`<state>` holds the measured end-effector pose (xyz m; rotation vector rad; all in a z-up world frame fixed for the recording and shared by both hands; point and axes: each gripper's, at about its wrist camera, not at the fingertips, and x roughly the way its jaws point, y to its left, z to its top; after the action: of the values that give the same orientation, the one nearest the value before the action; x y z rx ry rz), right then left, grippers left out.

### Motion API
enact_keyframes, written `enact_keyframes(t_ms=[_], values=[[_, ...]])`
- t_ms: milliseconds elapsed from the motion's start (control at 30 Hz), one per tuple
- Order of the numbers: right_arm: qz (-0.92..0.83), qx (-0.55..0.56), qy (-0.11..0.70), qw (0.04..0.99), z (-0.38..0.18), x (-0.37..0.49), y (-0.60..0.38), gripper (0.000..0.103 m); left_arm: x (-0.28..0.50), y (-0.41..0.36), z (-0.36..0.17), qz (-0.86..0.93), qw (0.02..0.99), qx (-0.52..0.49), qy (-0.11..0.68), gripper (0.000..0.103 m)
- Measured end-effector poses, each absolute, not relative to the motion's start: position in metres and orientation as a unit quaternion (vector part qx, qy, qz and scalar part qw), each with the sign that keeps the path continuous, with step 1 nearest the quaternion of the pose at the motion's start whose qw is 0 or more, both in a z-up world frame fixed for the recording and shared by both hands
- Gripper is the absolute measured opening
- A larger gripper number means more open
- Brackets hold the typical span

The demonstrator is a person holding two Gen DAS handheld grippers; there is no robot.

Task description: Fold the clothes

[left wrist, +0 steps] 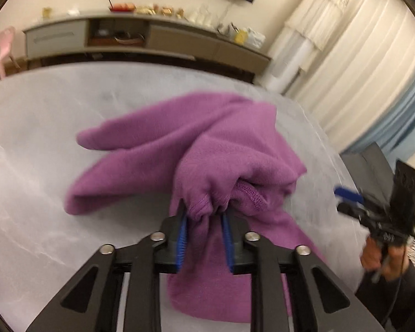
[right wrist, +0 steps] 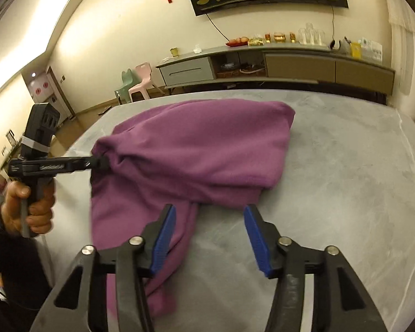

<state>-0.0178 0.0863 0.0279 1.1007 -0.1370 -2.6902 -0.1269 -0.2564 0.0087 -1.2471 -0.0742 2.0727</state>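
A purple fleece garment (left wrist: 207, 149) lies bunched on the grey table (left wrist: 41, 127). My left gripper (left wrist: 204, 215) is shut on a gathered hem of it, lifting that edge so cloth hangs below the fingers. From the right wrist view the same garment (right wrist: 196, 144) spreads across the table (right wrist: 332, 166), and the left gripper (right wrist: 101, 163) pinches its left edge, held by a hand (right wrist: 30, 210). My right gripper (right wrist: 209, 215) is open just above the table at the garment's near edge, nothing between its blue pads (right wrist: 166, 238). It also appears at the right edge in the left wrist view (left wrist: 345, 196).
A long low sideboard (right wrist: 290, 63) with bottles and dishes stands along the far wall. Two small plastic chairs (right wrist: 138, 83) sit at the back left. White curtains (left wrist: 359, 69) hang to the right. The table's right half (right wrist: 373, 193) is bare.
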Motion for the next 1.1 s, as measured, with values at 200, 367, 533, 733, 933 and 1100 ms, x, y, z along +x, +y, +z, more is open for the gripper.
enact_keyframes(t_ms=[200, 367, 533, 733, 933, 1100], values=[[-0.917, 0.395, -0.019, 0.061, -0.003, -0.044, 0.098, 0.056, -0.122, -0.239, 0.008, 0.788, 0.374, -0.488, -0.026, 0.041], [-0.924, 0.375, -0.014, 0.072, 0.023, -0.034, 0.079, 0.056, -0.105, -0.237, 0.009, 0.803, 0.352, -0.481, -0.020, 0.014], [-0.934, 0.344, -0.083, 0.055, 0.058, 0.005, 0.076, 0.074, -0.073, -0.246, 0.032, 0.826, 0.342, -0.446, -0.043, 0.014], [-0.911, 0.378, -0.158, 0.052, 0.035, -0.021, 0.074, 0.076, -0.051, -0.252, 0.022, 0.831, 0.312, -0.456, -0.064, 0.011], [-0.873, 0.445, -0.198, -0.007, -0.009, -0.098, 0.092, 0.044, -0.051, -0.272, 0.043, 0.843, 0.329, -0.415, -0.100, 0.010], [-0.901, 0.371, -0.220, 0.044, 0.054, -0.093, 0.088, 0.006, -0.064, -0.304, 0.080, 0.870, 0.319, -0.351, -0.136, 0.010]])
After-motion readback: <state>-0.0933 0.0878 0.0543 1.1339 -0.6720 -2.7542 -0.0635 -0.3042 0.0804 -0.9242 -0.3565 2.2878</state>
